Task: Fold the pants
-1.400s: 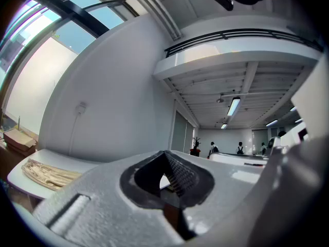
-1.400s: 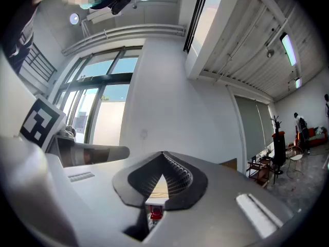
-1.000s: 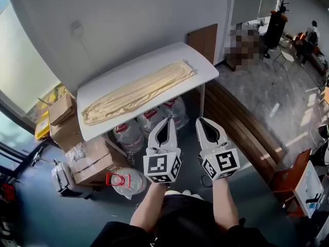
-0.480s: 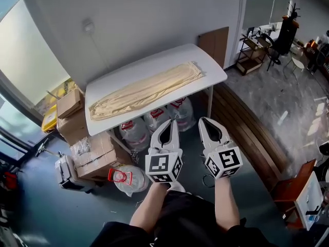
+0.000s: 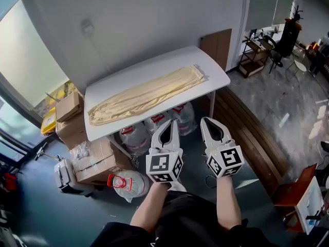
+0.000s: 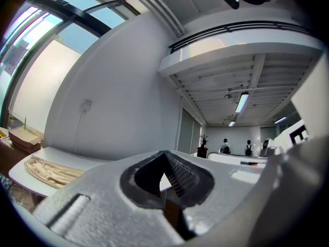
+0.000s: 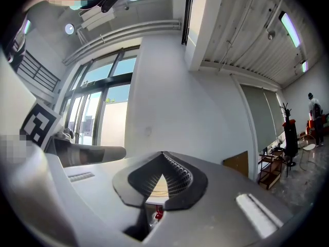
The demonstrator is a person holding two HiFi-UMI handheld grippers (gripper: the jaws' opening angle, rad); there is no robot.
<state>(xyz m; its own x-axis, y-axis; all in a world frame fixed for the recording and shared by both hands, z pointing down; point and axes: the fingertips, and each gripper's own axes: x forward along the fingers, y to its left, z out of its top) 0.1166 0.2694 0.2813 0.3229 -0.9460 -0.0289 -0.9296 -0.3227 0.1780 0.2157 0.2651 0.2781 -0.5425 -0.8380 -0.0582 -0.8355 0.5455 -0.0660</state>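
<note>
Long cream-coloured fabric pants are stretched out flat on the white rounded bench, running roughly from 8 o'clock to 2 o'clock across the top. Both tools are well apart from it, down around 6 o'clock in the head view, side by side. The left tool has its jaws together with nothing in them, same deal with the right tool. Clear plastic water jugs sit under the bench, with brown cardboard boxes off at 8 o'clock.
</note>
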